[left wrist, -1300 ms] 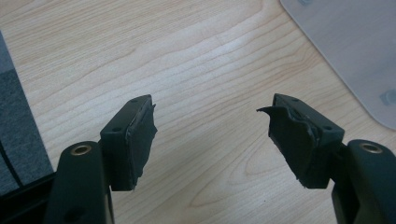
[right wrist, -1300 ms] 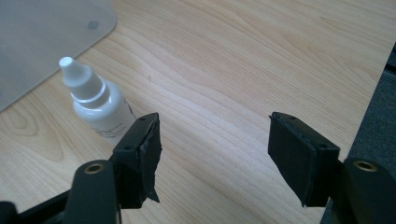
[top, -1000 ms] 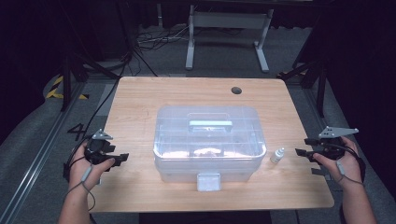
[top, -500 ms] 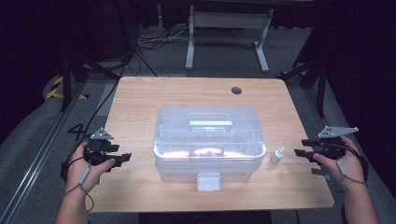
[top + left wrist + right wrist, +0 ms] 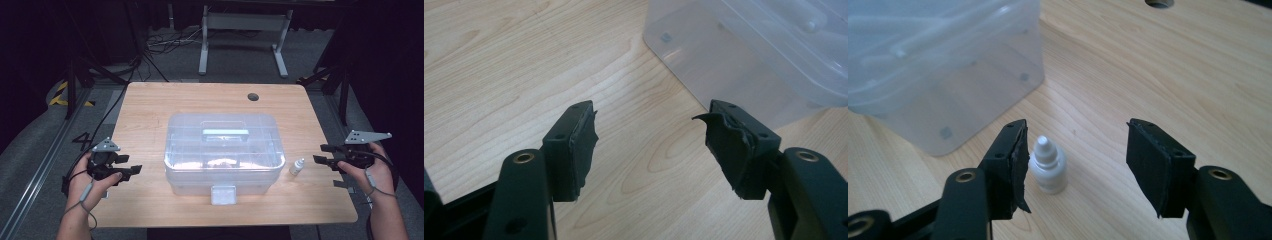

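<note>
A clear plastic storage box (image 5: 224,150) with a lid, a handle and a front latch stands in the middle of the wooden table (image 5: 150,105). A small white dropper bottle (image 5: 297,166) stands upright just right of the box. My right gripper (image 5: 320,154) is open at the table's right edge, pointing at the bottle; in the right gripper view the bottle (image 5: 1048,165) stands beyond the jaws, near the left one. My left gripper (image 5: 134,171) is open left of the box, holding nothing. In the left gripper view the box's corner (image 5: 744,55) lies ahead.
A round cable hole (image 5: 253,96) sits at the table's far right. Behind the table stand a metal frame (image 5: 240,30) and loose cables on the floor. Bare wood lies on both sides of the box.
The right gripper has shifted slightly toward the bottle. The left gripper has barely moved.
</note>
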Tool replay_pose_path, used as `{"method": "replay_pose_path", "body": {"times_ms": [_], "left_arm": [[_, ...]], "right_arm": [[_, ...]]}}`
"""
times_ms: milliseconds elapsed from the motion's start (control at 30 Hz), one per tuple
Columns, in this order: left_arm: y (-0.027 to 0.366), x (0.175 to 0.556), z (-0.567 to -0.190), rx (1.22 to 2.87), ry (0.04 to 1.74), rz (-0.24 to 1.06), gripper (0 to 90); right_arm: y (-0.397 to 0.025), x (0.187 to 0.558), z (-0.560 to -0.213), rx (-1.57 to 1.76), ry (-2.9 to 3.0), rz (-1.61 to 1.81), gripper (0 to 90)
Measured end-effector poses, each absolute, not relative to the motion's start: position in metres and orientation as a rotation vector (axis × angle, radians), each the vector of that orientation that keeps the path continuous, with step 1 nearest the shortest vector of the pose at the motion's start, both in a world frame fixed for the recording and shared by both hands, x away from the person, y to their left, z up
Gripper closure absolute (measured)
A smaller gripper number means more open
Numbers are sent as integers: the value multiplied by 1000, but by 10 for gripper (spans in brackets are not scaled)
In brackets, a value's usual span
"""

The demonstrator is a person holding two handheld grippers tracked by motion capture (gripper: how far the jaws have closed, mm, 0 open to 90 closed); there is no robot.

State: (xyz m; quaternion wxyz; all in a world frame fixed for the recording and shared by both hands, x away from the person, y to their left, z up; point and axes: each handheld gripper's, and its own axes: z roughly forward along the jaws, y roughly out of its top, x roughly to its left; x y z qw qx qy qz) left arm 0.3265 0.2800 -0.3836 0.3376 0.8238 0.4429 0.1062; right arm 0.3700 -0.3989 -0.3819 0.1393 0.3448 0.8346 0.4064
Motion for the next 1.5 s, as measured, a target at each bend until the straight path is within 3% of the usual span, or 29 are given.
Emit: {"method": "replay_pose_path", "body": {"times_ms": [767, 1500], "left_arm": [[299, 311, -389, 2102, 1236, 274, 356], [299, 314, -387, 2102, 1220, 260, 349]], "right_arm": [[-327, 384, -315, 730, 2537, 1227, 426], [-254, 389, -277, 531, 2639, 1228, 407]]}}
